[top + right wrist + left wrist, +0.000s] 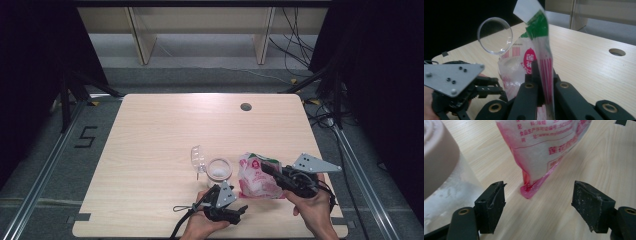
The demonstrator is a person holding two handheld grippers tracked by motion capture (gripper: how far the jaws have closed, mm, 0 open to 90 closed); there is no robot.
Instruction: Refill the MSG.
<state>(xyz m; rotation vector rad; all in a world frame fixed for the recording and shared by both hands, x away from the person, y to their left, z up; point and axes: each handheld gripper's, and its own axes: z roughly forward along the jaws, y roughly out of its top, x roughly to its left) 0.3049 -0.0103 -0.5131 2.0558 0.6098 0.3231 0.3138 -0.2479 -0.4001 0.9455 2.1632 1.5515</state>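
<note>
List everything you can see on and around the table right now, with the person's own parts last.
Bag: one, pink and white with a green top, near right of the table, pinched in the right gripper's jaws.
Jar: one, clear, open, left of the bag.
Lid: one, clear, standing up at the jar's left rim.
Table: one, light wood, round hole far right.
Cables: several, black, floor beyond.
Left gripper: one, black, jaws open toward the bag's bottom corner.
Right gripper: one, black.
</note>
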